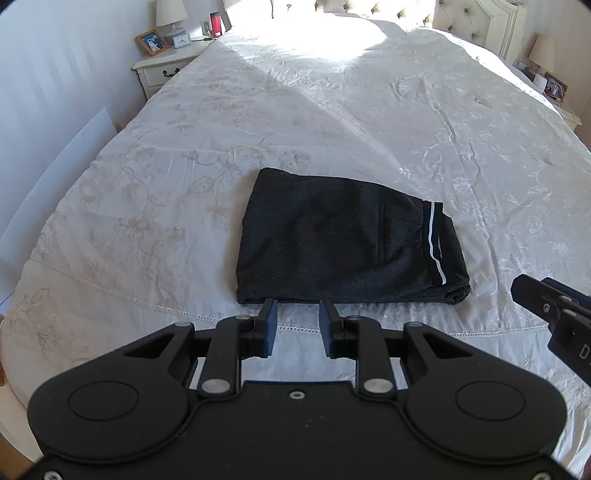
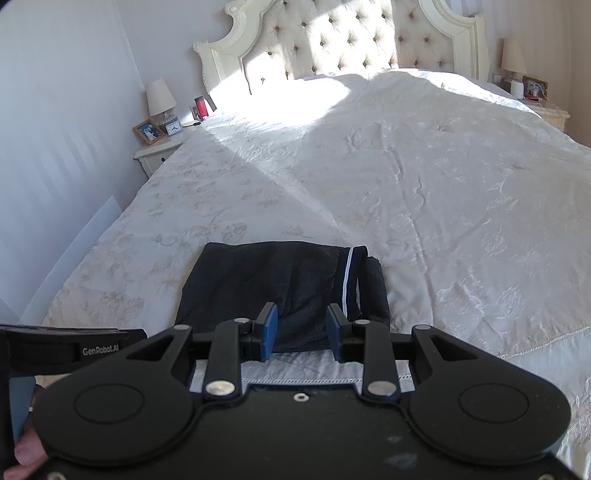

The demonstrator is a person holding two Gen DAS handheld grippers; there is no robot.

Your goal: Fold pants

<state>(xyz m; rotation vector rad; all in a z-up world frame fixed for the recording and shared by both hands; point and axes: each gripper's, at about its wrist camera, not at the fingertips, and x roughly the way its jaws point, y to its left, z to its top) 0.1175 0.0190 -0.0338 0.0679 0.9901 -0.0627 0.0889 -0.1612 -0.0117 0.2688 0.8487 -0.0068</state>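
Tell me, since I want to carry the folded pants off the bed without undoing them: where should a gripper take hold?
Probably the near edge of the folded pants, approached low from the foot of the bed. The layers stack thick there, facing the open left gripper; the striped waistband side looks looser and likelier to unfold.

One folded pair of pants (image 1: 343, 236), one bed (image 1: 369, 122), two grippers, two lamps, two nightstands, two photo frames, one clock (image 1: 181, 40), one red bottle (image 1: 215, 23)
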